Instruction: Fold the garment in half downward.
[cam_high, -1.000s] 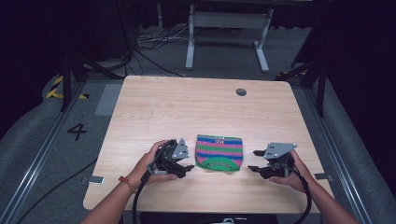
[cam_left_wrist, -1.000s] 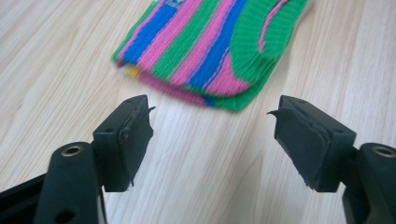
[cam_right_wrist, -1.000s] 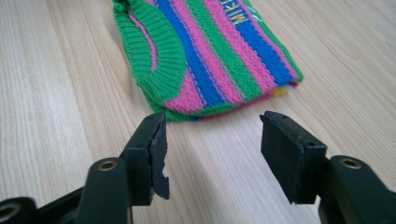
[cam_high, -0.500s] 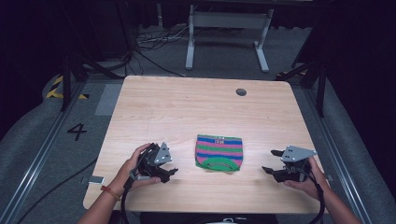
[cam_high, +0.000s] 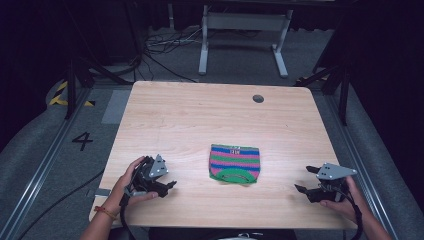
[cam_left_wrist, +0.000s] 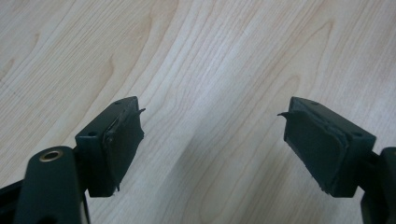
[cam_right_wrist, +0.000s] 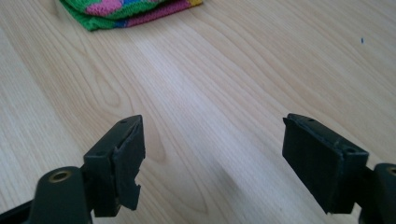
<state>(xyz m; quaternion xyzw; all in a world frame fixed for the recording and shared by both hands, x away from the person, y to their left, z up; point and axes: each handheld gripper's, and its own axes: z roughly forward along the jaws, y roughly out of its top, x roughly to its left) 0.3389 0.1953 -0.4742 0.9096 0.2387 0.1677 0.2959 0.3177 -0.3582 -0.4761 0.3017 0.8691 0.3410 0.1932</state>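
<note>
A folded knitted cloth (cam_high: 235, 163) with green, pink and blue stripes lies flat on the wooden table (cam_high: 200, 120), near the front middle. Its edge (cam_right_wrist: 126, 11) shows at the top of the right gripper view. My left gripper (cam_high: 170, 186) rests low at the front left, open, well left of the cloth. In its own view the jaws (cam_left_wrist: 212, 140) stand wide apart over bare wood. My right gripper (cam_high: 306, 180) sits at the front right, open, with nothing between its jaws (cam_right_wrist: 212, 158). It points toward the cloth from about a hand's width away.
A round cable hole (cam_high: 258, 98) sits near the table's far right edge. Beyond the table stands a metal frame (cam_high: 240, 30) with cables on the dark floor. A floor mark "4" (cam_high: 82, 141) lies left of the table.
Both grippers have drawn away from the cloth, the left one toward the front left and the right one toward the front right. The cloth stays in place.
</note>
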